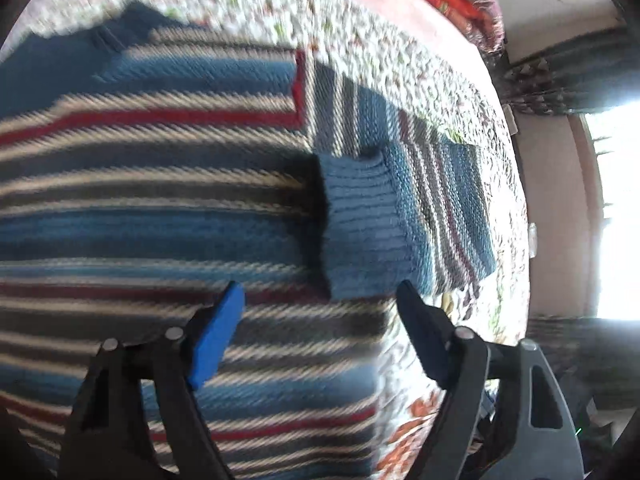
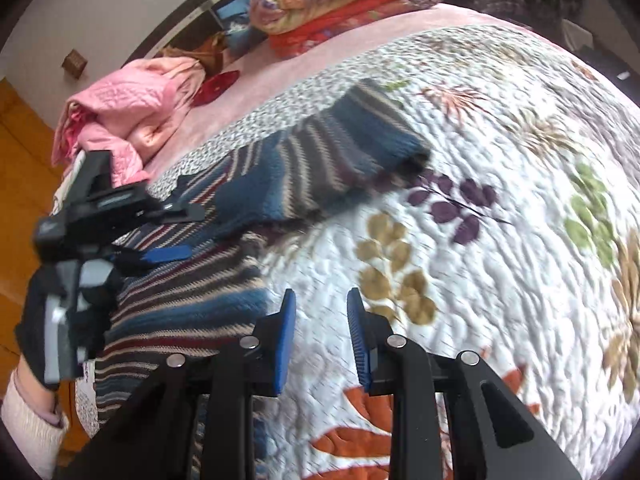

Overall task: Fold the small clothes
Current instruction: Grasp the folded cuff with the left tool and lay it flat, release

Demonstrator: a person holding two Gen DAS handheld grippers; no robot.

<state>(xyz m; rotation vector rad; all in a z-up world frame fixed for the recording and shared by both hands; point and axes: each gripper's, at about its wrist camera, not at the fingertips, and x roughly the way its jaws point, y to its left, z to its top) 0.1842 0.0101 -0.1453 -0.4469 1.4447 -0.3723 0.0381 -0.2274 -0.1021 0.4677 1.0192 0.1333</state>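
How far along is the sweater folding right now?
Early. The sweater lies flat on the quilt, one sleeve still stretched out sideways, no fold visible. Nothing is in hand: left gripper hovers open over the sweater, right gripper open above bare quilt. Sleeves and body remain.

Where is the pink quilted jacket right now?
In the right wrist view, the pink jacket lies crumpled at the upper left, on the pink sheet beyond the striped sweater, left of the folded blankets.

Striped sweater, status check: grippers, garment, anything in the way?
Left gripper open over sweater, empty. Right gripper open over the quilt, empty. Sleeve folded inward. Nothing blocking.
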